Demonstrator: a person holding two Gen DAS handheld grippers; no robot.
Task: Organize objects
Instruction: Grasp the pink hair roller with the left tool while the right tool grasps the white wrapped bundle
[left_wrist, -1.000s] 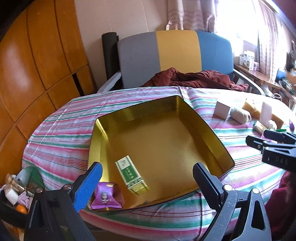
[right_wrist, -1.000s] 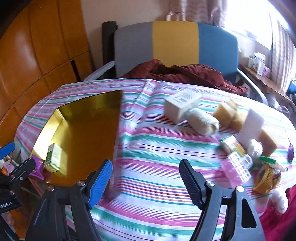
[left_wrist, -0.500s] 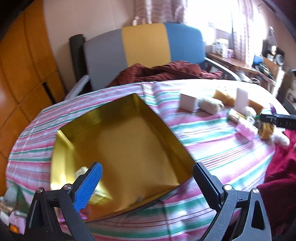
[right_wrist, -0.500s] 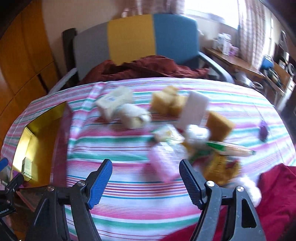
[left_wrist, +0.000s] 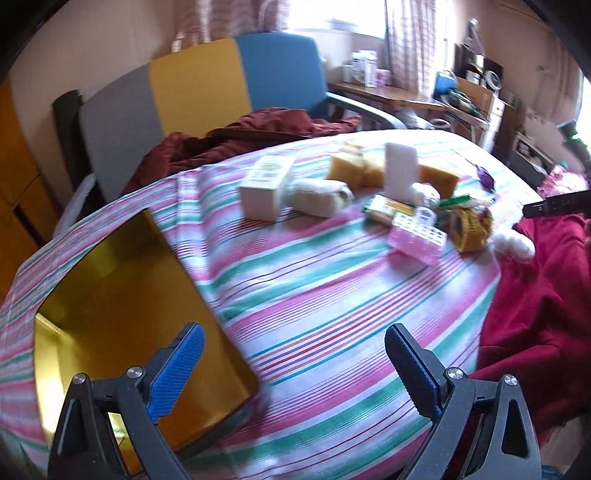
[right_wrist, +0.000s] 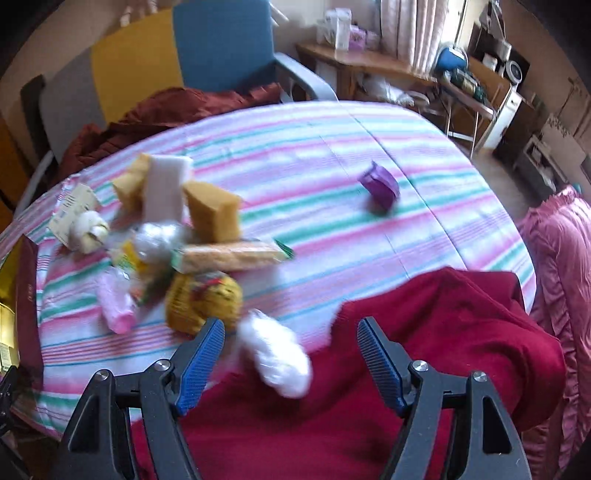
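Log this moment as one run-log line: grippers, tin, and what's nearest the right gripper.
left gripper: open, empty | right gripper: open, empty | gold tin: left of pile | nearest right: white wrapped bundle

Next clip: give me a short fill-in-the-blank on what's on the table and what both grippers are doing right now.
1. Both the left gripper and the right gripper are open and hold ____.
2. The inside of the square tin at the left of the table is ____ in colour.
3. The small packet lying apart from the pile on the striped tablecloth is ____.
4. The white foam block stands between yellow ____.

Missing words: nothing; gold; purple; sponges
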